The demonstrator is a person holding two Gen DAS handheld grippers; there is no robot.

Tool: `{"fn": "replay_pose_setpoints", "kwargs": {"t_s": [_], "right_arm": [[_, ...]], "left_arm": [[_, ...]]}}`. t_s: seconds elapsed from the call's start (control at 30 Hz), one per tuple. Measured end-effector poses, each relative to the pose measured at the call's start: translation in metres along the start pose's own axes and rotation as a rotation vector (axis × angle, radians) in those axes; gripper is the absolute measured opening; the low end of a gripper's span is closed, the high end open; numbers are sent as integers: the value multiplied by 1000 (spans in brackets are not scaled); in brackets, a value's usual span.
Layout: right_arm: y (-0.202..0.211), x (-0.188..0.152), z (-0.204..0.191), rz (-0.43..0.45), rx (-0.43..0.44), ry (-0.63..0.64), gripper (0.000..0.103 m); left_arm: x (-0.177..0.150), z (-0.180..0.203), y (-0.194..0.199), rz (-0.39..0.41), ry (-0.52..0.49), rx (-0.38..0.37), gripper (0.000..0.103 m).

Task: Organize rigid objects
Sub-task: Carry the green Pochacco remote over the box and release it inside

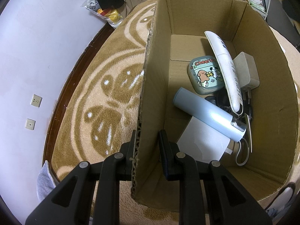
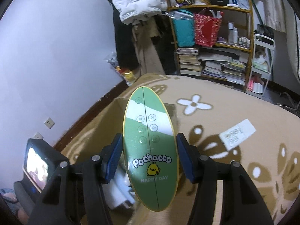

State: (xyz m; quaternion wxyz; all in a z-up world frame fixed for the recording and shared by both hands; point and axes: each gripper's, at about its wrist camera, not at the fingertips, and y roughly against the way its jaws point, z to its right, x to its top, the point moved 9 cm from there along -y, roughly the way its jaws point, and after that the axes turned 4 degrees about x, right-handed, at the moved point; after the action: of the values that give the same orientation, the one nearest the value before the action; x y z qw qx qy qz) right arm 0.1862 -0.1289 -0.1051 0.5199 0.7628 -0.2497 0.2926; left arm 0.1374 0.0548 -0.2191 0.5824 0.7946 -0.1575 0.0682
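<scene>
Between right tool (image 2: pixel 149 157) pads, green oval speaker (image 2: pixel 150 146)

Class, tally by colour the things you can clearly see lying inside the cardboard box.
White: 3, remote, charger plug, folded paper
Blue: 1, bottle
Green: 1, Cheers case
Total: 5; dark items underneath are too hidden to count.

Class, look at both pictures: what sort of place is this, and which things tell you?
Probably a lived-in room at home, perhaps a bedroom. A fluffy tan and cream patterned carpet covers the floor, a yellow-framed shelf holds stacked books and bags, and a white padded jacket hangs by the wall.
</scene>
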Motion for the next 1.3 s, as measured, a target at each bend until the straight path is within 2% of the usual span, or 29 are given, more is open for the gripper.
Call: {"fn": "replay_pose_setpoints", "kwargs": {"t_s": [0.2, 0.6, 1.17, 1.23, 1.3], "right_arm": [[-9, -6, -15, -17, 34, 4, 61], [-26, -28, -16, -74, 79, -65, 61], [-29, -27, -14, -70, 71, -68, 61], [-26, -26, -13, -64, 68, -62, 62], [-22, -22, -10, -50, 51, -54, 71]], "left_arm": [[0, 0, 0, 0, 0, 0, 21], [0, 0, 0, 0, 0, 0, 21], [0, 0, -1, 0, -1, 1, 21], [0, 0, -1, 0, 1, -1, 21], [-1, 1, -2, -1, -1, 1, 21]]}}
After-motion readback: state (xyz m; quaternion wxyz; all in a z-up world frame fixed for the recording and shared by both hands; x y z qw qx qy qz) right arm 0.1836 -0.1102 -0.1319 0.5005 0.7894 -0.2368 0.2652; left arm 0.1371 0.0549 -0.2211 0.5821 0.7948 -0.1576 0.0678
